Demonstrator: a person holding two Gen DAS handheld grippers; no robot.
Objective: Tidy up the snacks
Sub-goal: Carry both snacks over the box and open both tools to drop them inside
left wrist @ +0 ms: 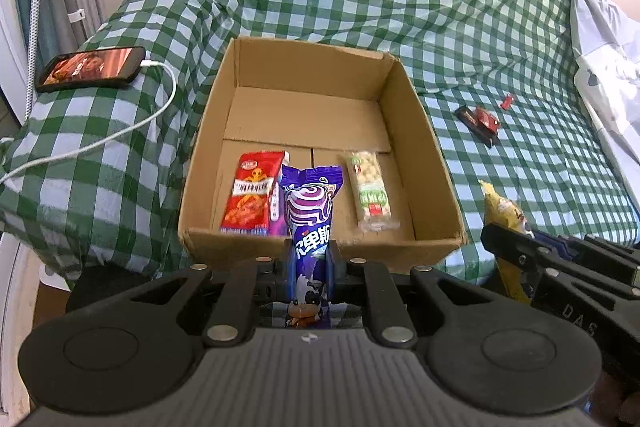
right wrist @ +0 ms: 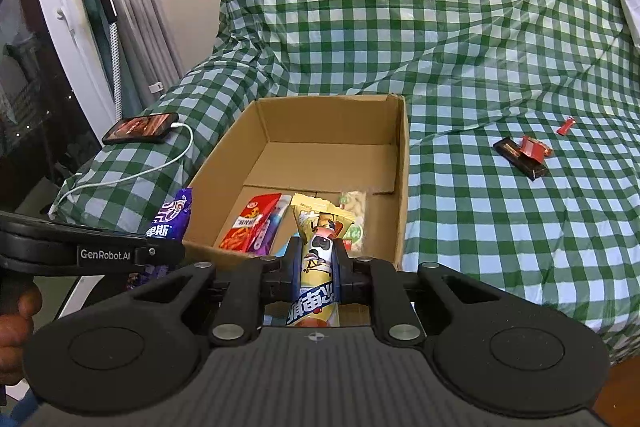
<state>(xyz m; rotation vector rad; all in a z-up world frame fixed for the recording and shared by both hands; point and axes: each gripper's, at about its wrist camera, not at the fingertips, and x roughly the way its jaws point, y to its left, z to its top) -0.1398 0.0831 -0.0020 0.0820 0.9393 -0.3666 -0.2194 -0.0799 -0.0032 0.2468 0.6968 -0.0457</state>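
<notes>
An open cardboard box (left wrist: 420, 131) (right wrist: 402, 163) sits on the green checked cloth. Inside lie a red snack packet (left wrist: 254, 193) (right wrist: 250, 223) and a clear peanut bar packet (left wrist: 370, 193) (right wrist: 354, 215). My left gripper (left wrist: 311, 259) is shut on a purple snack packet (left wrist: 310, 211) (right wrist: 172, 217), held at the box's near wall. My right gripper (right wrist: 318, 259) is shut on a yellow snack packet (right wrist: 320, 247) (left wrist: 506, 223), also at the near wall, right of the left gripper.
A phone (left wrist: 90, 68) (right wrist: 140, 127) on a white charging cable (left wrist: 120, 131) lies left of the box. Small dark and red wrapped sweets (left wrist: 482, 121) (right wrist: 524, 153) lie on the cloth to the right. A white cloth (left wrist: 608, 67) bunches at far right.
</notes>
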